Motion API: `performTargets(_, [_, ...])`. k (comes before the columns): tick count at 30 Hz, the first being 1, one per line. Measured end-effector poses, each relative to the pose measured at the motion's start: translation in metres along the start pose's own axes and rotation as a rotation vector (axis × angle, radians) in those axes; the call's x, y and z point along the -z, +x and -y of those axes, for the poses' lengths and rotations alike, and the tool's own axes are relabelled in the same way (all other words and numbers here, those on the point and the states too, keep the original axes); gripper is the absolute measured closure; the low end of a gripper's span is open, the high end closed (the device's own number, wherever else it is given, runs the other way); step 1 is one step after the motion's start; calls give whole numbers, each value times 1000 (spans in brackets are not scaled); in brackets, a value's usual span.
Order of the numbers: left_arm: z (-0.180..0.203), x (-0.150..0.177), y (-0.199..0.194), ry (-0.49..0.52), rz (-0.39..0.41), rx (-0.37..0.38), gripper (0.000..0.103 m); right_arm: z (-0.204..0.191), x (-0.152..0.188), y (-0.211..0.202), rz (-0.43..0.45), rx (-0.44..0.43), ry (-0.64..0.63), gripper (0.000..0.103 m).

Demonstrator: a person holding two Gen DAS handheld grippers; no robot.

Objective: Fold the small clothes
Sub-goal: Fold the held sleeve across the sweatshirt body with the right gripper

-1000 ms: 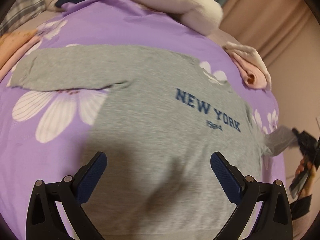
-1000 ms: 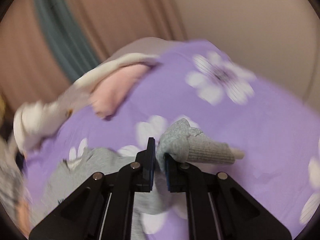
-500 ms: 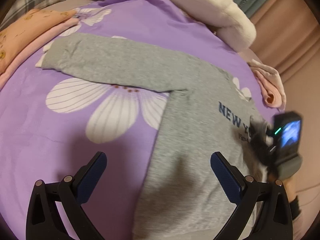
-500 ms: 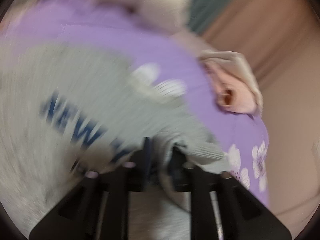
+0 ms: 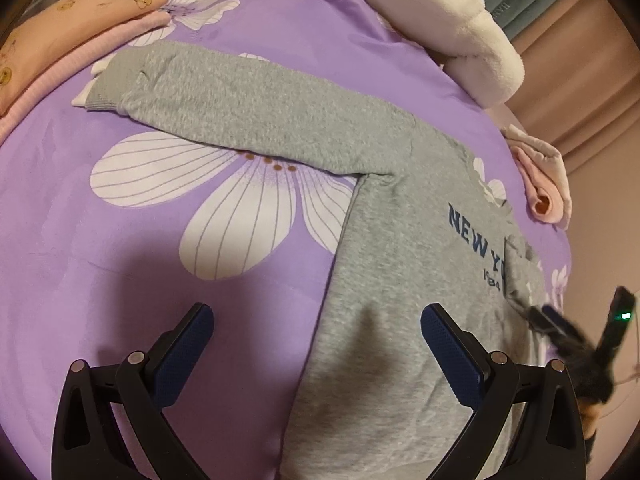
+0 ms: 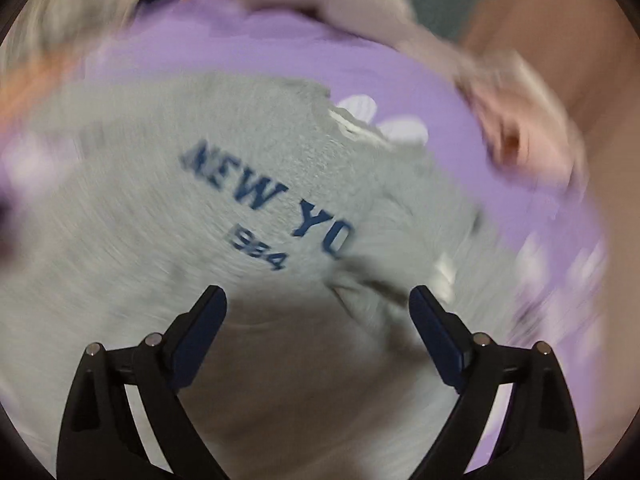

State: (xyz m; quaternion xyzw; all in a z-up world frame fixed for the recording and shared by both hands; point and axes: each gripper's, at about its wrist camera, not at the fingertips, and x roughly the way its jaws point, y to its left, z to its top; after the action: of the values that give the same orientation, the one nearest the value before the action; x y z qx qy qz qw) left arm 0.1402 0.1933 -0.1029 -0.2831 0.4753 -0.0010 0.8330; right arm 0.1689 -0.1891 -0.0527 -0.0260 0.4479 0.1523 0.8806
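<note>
A small grey sweatshirt [image 5: 392, 280] with blue "NEW YORK" print lies flat on a purple flowered bedsheet [image 5: 80, 240]. Its one sleeve [image 5: 248, 108] stretches out to the far left. The other sleeve [image 6: 400, 240] is folded over the chest and covers the end of the print; it also shows in the left wrist view [image 5: 520, 268]. My left gripper [image 5: 316, 320] is open and empty, hovering over the sweatshirt's left edge. My right gripper [image 6: 318, 304] is open and empty just above the folded sleeve; it shows blurred at the right of the left wrist view [image 5: 576, 332].
A folded pink garment [image 5: 540, 184] lies at the sheet's right edge. A fluffy white blanket [image 5: 440, 16] sits at the back. An orange and pink folded pile [image 5: 52, 40] lies at the far left. Curtains [image 5: 580, 80] hang behind the bed.
My right gripper carried the sleeve over the chest, opened and let it go. My left gripper shifted left, toward the sweatshirt's left edge and outstretched sleeve.
</note>
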Motion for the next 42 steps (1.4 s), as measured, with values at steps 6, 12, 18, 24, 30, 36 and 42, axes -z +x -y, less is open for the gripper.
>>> performTargets(6, [0,-5,-2,14,4,-11,1,70,28,-11,131,-252,605,27])
performTargets(12, [2,-7,-1,8,8,-3,1,57,6,30,55,-133,589,48])
performTargets(18, [-3,-9,1,2,2,-1,1,52,-10,46,-23,83,515,80])
performTargets(24, [-4,-8,2,4,3,3,1,-3,-54,21,82,216,197,87])
performTargets(30, [-2,-6,1,-1,2,-7,1,-79,-74,44,55,158,-54,77])
performTargets(36, [-10,-10,-2,-14,6,-6,1,-89,-59,37,83,104,-90,46])
performTargets(42, [-33,-22,-6,-109,29,103,1,0,-47,20,101,112,143,67])
